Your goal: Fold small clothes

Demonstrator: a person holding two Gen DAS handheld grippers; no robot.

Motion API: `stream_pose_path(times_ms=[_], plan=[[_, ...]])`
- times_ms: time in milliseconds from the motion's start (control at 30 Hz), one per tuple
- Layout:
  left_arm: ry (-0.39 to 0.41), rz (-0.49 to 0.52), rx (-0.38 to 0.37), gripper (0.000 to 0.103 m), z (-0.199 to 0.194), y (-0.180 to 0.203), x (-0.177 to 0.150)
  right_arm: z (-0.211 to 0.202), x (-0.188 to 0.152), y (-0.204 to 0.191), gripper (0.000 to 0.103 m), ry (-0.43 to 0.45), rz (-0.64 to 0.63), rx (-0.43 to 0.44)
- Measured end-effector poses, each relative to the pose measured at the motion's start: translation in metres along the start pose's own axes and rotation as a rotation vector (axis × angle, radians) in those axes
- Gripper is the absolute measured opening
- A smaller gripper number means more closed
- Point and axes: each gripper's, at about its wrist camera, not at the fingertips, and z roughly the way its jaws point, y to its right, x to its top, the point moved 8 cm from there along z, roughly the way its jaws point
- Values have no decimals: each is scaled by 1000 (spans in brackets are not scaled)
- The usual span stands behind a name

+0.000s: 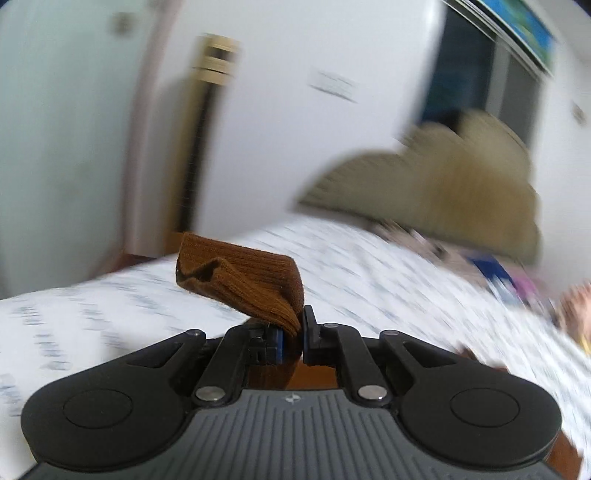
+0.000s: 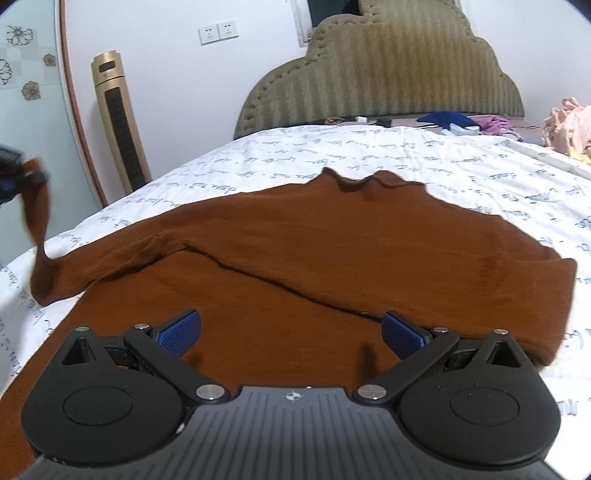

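The left claw [image 1: 293, 334] is pressed together on the ribbed cuff [image 1: 236, 280] of the brown sweater [image 2: 295, 266], and the cuff sticks up and out past the fingertips toward the left, its open end facing away from the camera. The left wrist view is heavily blurred, so little behind the cuff reads sharply. In the right wrist view that same claw shows at the far left edge [image 2: 14, 173], raised above the bed [image 2: 461, 177], with the sleeve [image 2: 40, 236] hanging down from it in a thin twisted strip to the mattress.

The right claw [image 2: 291, 332] is spread wide, its blue pads [image 2: 179, 332] well apart and pinching nothing; it hangs just over the lower body of the sweater, and contact with the knit cannot be told.

The sweater lies flat on the white bedsheet, collar [image 2: 362, 181] pointing away toward the headboard [image 2: 380, 74], hem nearest the camera. Its long axis runs side to side across the bed, sleeve to sleeve. A diagonal crease crosses the chest from the left shoulder down toward the right pad.

The sheet carries rows of grey cursive script, too small and slanted to read. A gold tower fan [image 2: 118, 125] stands beside the bed by the wall, its top panel marking unreadable. Two wall sockets [image 2: 218, 31] sit above it. Other clothes [image 2: 469, 123] lie heaped near the headboard.
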Motion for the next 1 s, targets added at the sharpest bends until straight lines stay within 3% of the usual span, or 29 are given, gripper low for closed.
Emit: stream_pose_path(times_ms=[167,200,267,333,400,500,533,567,700,800,933,1000], plan=[[-158,151,-190,9,32,81,-46,-8,2,22,103,20,35,-55],[-227,210,-251,9,39,102,-66,-10,2,28,103,23,44,-66],[-321,282,-337,10,44,121,-94,-11,3,39,103,26,65,-90],[-465,389,-458,10,48,140,-132,-12,3,48,103,26,87,-103],[-530,458,-504,14,45,143,-158,-12,3,55,102,26,109,-107],[-485,566,-527,40,31,144,-170,-9,3,60,102,25,121,-113],[-473,590,-548,67,23,144,-169,-8,4,61,103,25,121,-115],[-459,594,-557,86,18,145,-165,-6,5,61,103,24,120,-115],[-330,629,-528,88,4,127,-143,-1,7,56,102,18,131,-88],[-273,612,-440,88,11,103,-130,5,9,49,102,2,187,-4],[-278,590,-366,88,32,74,-132,20,5,44,97,-51,367,179],[-298,585,-358,88,36,66,-139,32,2,41,89,-92,426,229]])
